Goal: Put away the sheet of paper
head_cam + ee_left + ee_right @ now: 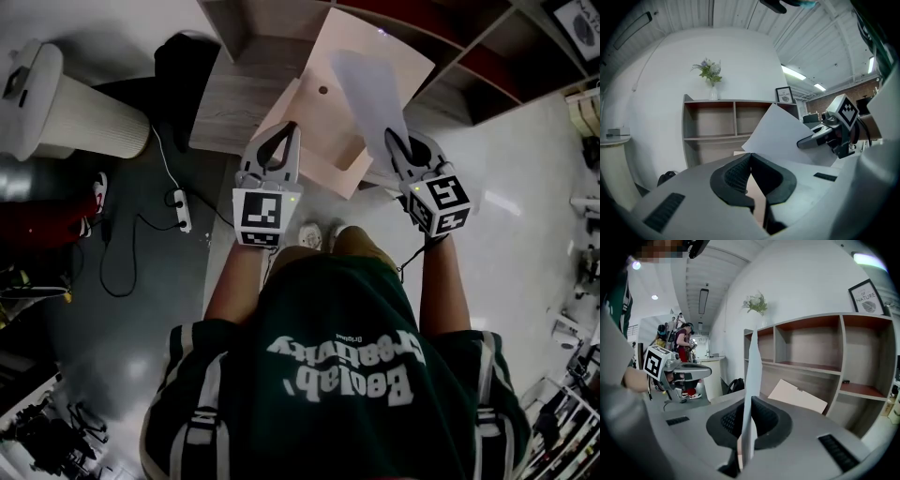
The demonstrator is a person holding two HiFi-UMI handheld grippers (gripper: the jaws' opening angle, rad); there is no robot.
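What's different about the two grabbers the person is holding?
The right gripper is pinching the sheet of paper on edge between its jaws; the left gripper has its jaws pressed together with nothing between them. In the head view, the left gripper's marker cube shows one face flat on, while the right gripper's marker cube is turned, showing two faces. Both are shut, and both are grey with black pads.

Cut off by head view's top edge: shelf (483, 61). Partly hidden under paper (370, 94): board (314, 122). Pinched out of sight in right gripper (401, 142): paper's near edge. Too small to make out: distant people (682, 333).
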